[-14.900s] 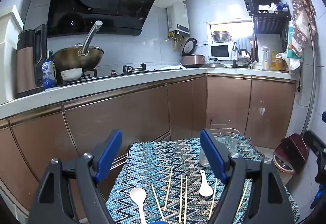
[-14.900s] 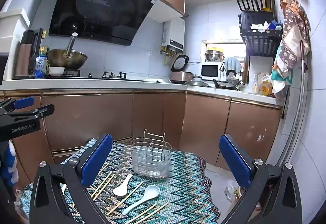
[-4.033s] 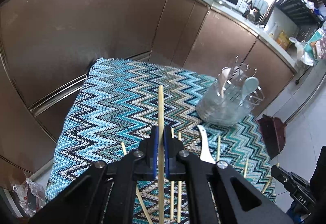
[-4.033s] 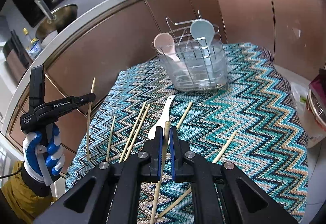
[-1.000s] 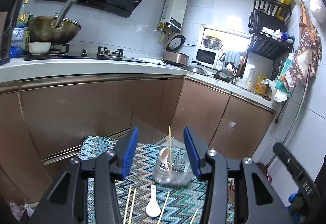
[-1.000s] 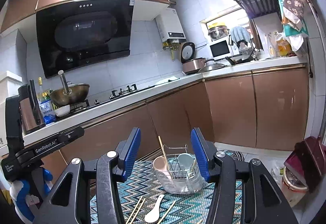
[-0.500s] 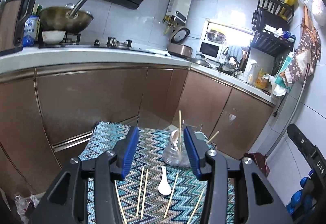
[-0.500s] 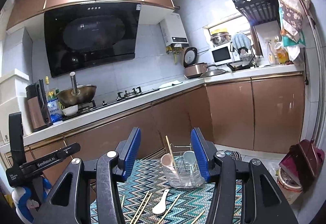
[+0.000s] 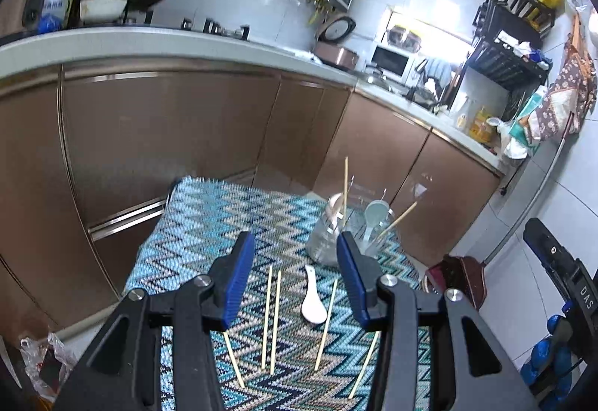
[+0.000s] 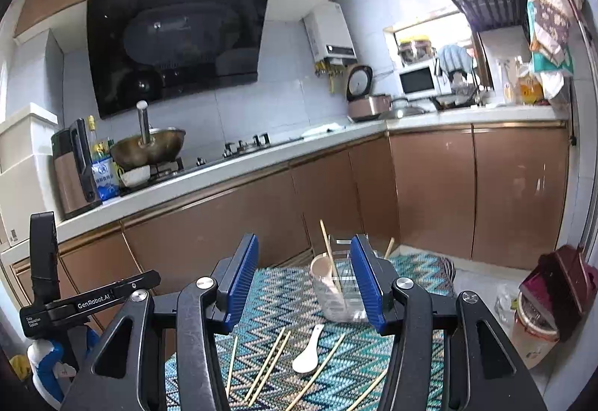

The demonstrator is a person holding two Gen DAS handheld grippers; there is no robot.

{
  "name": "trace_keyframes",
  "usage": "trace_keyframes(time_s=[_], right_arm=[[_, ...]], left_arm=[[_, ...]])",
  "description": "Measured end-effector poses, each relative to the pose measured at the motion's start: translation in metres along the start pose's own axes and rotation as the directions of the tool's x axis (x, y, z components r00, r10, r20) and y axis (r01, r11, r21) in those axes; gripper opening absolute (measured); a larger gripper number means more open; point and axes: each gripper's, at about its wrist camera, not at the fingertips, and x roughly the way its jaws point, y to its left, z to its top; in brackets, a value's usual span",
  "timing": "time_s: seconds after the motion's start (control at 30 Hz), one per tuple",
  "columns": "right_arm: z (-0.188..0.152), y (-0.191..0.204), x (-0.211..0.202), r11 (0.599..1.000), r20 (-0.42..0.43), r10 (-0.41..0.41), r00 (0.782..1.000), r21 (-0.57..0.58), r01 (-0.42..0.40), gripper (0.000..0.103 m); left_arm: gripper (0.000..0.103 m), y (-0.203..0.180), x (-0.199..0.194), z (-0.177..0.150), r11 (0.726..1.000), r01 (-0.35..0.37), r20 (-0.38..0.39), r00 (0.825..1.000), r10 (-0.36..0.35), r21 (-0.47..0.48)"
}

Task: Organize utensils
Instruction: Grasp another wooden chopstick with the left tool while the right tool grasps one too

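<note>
A clear utensil holder stands at the far end of the zigzag cloth. It holds a pink spoon, a pale blue spoon and two chopsticks. A white spoon and several loose chopsticks lie on the cloth. My left gripper is open and empty above them. My right gripper is open and empty, held higher.
Brown cabinets and a white counter ring the table. A wok sits on the stove. A dustpan and a bin stand on the floor to the right.
Both grippers stay open after dropping a chopstick each into the holder. The left gripper has tilted down and closer to the loose utensils. The right has barely moved.
</note>
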Motion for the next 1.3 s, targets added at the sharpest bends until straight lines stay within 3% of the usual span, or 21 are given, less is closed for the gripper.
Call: trace_keyframes(time_s=[0.3, 0.47, 0.6, 0.7, 0.97, 1.13, 1.3], right_arm=[[-0.022, -0.024, 0.021, 0.998, -0.079, -0.041, 0.996, 0.042, 0.044, 0.051], [-0.033, -0.033, 0.043, 0.997, -0.143, -0.046, 0.989, 0.059, 0.055, 0.051], [-0.048, -0.04, 0.066, 0.995, -0.218, -0.041, 0.975, 0.079, 0.059, 0.051], [-0.061, -0.046, 0.086, 0.993, -0.286, -0.033, 0.958, 0.1, 0.064, 0.051], [-0.1, -0.061, 0.143, 0.983, -0.467, 0.002, 0.884, 0.165, 0.085, 0.05], [-0.119, -0.066, 0.181, 0.975, -0.562, 0.049, 0.825, 0.207, 0.083, 0.041], [-0.135, -0.066, 0.225, 0.973, -0.652, 0.067, 0.756, 0.211, 0.096, 0.035]], left_arm=[[0.044, 0.012, 0.044, -0.02, 1.0, -0.01, -0.098, 0.995, 0.009, -0.015], [0.044, 0.016, 0.076, -0.025, 1.0, -0.021, -0.177, 0.984, 0.017, -0.022], [0.043, 0.021, 0.113, -0.03, 1.0, -0.002, -0.295, 0.955, -0.007, -0.03], [0.043, 0.025, 0.143, -0.038, 0.999, 0.005, -0.385, 0.923, -0.018, -0.036], [0.038, 0.033, 0.217, -0.054, 1.0, -0.005, -0.554, 0.832, -0.012, -0.029], [0.037, 0.036, 0.25, -0.057, 1.0, -0.011, -0.61, 0.792, -0.007, -0.025], [0.032, 0.042, 0.271, -0.058, 1.0, -0.012, -0.641, 0.768, -0.003, -0.02]])
